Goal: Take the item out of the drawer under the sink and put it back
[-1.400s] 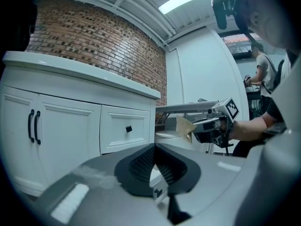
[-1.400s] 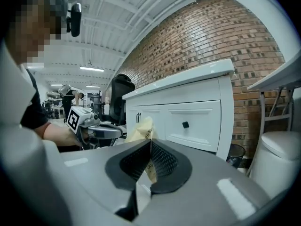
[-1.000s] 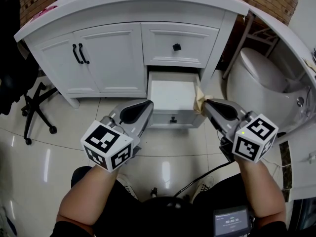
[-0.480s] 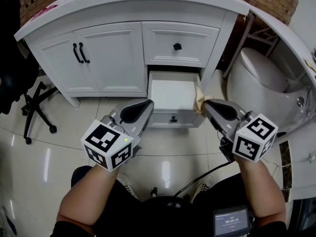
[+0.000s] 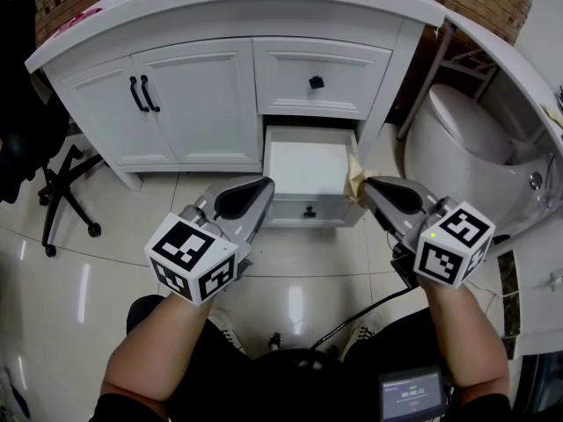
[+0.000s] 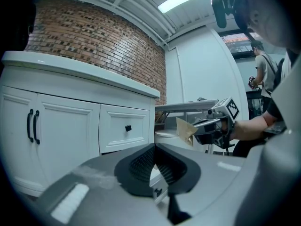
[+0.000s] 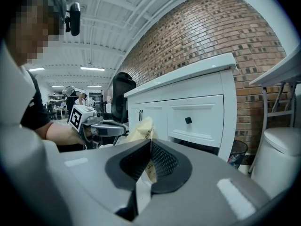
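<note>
- Right hand-held gripper [image 5: 368, 183]: jaws clamped on a tan paper packet [image 5: 354, 179], pinched near one edge, with the rest sticking out past the tips.
- Packet out of the drawer [image 5: 306, 165], held in the air at the open drawer's right front corner; touching the side wall or just clear of it, cannot tell.
- Left hand-held gripper [image 5: 262, 183]: jaws pressed together with nothing between them, hovering by the drawer's left front corner.
- Looks light, thin and floppy; likely to bend, crease or slip from a shallow pinch, but unlikely to break.
- Best held flat, well in between the pads, close to a stiff folded edge, with a modest squeeze.
- For the return: keep the loose end clear of the drawer wall and lay it flat on the white bottom.
</note>
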Tool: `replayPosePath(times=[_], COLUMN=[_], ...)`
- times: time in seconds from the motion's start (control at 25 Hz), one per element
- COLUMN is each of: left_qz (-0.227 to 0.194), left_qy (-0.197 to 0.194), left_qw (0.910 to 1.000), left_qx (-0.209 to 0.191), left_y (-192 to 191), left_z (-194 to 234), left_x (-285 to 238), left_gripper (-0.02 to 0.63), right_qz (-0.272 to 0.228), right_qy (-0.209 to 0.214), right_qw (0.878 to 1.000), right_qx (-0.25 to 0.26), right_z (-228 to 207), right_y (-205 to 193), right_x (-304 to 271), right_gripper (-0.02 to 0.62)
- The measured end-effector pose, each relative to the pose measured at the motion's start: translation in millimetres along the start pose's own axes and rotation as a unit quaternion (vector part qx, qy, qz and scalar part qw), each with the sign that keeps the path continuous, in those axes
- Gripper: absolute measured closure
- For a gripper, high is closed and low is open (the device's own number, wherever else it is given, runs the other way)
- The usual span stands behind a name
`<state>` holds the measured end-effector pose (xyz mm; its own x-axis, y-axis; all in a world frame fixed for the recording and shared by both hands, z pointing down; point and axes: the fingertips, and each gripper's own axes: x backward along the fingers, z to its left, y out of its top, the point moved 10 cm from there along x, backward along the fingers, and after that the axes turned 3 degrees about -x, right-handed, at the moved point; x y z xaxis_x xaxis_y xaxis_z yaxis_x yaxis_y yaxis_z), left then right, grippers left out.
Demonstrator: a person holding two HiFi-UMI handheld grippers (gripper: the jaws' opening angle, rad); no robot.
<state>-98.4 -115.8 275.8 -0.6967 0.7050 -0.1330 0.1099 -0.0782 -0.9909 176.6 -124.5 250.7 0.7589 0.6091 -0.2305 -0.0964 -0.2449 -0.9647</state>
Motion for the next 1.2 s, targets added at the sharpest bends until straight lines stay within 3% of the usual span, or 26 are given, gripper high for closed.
replayPosePath(times=[0.64,1.2], left_qz=[-0.005,-0.006], left_qy=[-0.002,-0.004], left_qw=[1.0000,1.0000], left_qx=[0.001,0.004], left_y=[3,3], left_z=[-3,1], left_x=[1,2], left_gripper=[0.601,0.601], right_qz=[0.001,0.006], right_qy=[-0.005,-0.045], right_qw=[1.000,0.999], right_qx=[-0.002,-0.009], right_z=[-2,-25], right_y=[0,21], right_x=[-1,-14], right_gripper=[0.585,0.586])
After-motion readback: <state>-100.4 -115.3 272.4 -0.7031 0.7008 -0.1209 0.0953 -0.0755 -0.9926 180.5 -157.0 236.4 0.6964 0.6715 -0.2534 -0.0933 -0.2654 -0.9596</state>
